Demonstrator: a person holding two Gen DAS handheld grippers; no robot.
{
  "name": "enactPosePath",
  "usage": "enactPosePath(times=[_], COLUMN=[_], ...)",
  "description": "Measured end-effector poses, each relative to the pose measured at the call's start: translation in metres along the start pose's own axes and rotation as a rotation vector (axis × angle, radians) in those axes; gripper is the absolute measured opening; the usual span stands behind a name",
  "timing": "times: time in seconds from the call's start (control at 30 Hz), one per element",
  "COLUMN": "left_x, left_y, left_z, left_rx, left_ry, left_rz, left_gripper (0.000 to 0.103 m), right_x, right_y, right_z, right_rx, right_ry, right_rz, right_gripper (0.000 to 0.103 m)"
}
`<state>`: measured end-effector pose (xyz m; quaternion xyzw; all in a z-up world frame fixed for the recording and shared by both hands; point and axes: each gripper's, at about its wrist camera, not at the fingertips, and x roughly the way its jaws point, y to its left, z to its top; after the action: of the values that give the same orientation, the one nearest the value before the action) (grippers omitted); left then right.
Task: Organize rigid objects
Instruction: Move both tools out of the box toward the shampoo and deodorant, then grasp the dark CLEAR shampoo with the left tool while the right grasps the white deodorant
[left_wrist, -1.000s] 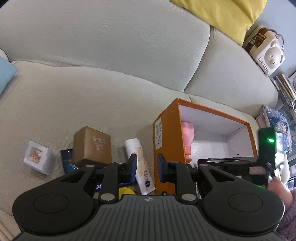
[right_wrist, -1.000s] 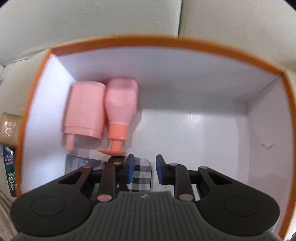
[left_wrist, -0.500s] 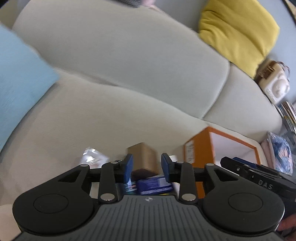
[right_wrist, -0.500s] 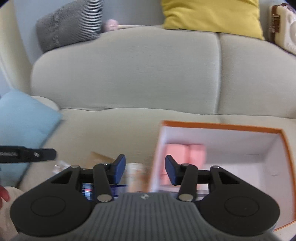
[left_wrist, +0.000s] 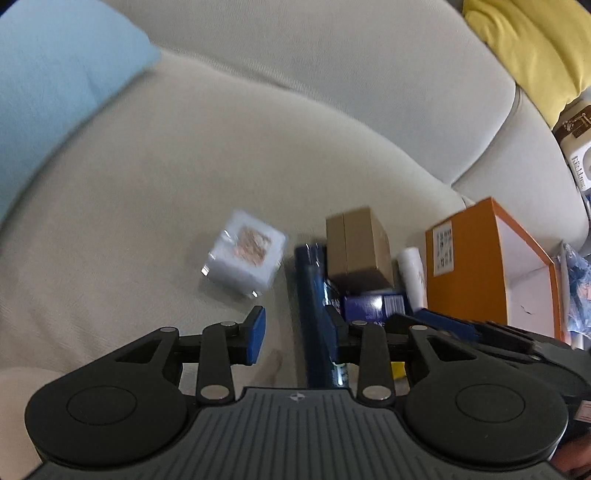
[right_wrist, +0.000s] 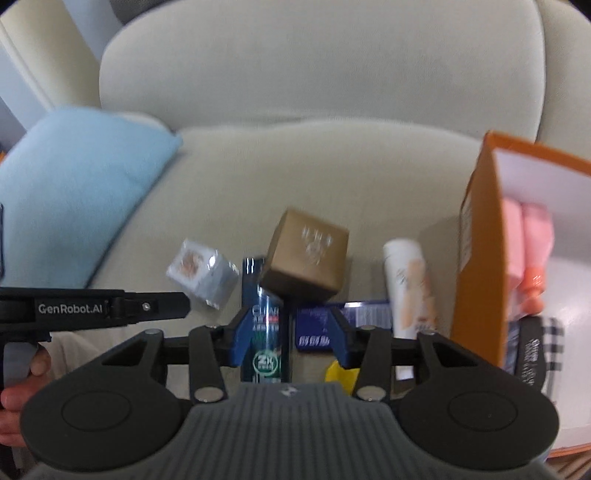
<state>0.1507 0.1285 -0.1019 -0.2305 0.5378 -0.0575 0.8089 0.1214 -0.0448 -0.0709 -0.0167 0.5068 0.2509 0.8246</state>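
Lying on the sofa seat (right_wrist: 332, 166), the dark toothpaste box (right_wrist: 264, 325) runs lengthwise just under my right gripper (right_wrist: 286, 338), its near end between the blue pads, which do not press on it; those jaws have just been closing a little and stand spread. It is long, narrow and glossy navy, with white lettering and a green round mark. A brown carton (right_wrist: 306, 254) sits tilted on its far end, a white cube box (right_wrist: 201, 271) lies just to its left, and a blue packet (right_wrist: 325, 325) and a white tube (right_wrist: 410, 280) to its right. Beyond them stands the orange box (right_wrist: 476, 258) holding pink bottles (right_wrist: 528, 236). My left gripper (left_wrist: 295, 334) hovers spread and empty over the same dark box (left_wrist: 314, 295).
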Motion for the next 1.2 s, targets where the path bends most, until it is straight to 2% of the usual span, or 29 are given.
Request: enactPosePath(times=[0.17, 0.3, 0.43, 0.5, 0.57, 0.77, 0.93, 1.2], left_x=[0.03, 0.05, 0.063, 0.067, 0.072, 0.07, 0.064, 0.066], left_y=[-0.007, -0.012, -0.011, -0.011, -0.013, -0.016, -0.016, -0.014], left_z=[-0.005, -0.005, -0.004, -0.004, -0.004, -0.004, -0.003, -0.002], left_rx=[-0.011, -0.021, -0.036, -0.047, -0.046, -0.045, -0.02, -0.029], left_ry=[0.048, 0.08, 0.105, 0.112, 0.116, 0.113, 0.094, 0.093], left_rz=[0.0, 0.004, -0.002, -0.022, -0.044, -0.03, 0.019, 0.013], left_gripper=[0.046, 0.046, 0.046, 0.044, 0.036, 0.036, 0.036, 0.036], right_x=[0.02, 0.02, 0.017, 0.021, 0.024, 0.028, 0.049, 0.064], right_y=[0.002, -0.003, -0.012, -0.015, -0.016, -0.008, -0.001, 0.001], right_z=[0.005, 0.002, 0.001, 0.002, 0.003, 0.007, 0.006, 0.01], right_rx=[-0.065, -0.133, -0.147, -0.15, -0.161, -0.29, -0.391, -0.447], right_ry=[0.04, 0.068, 0.084, 0.087, 0.082, 0.067, 0.117, 0.128], right_rz=[-0.108, -0.121, -0.12, -0.128, -0.146, -0.289, -0.398, -0.501], right_gripper=[0.037, 0.037, 0.037, 0.037, 0.037, 0.035, 0.035, 0.03])
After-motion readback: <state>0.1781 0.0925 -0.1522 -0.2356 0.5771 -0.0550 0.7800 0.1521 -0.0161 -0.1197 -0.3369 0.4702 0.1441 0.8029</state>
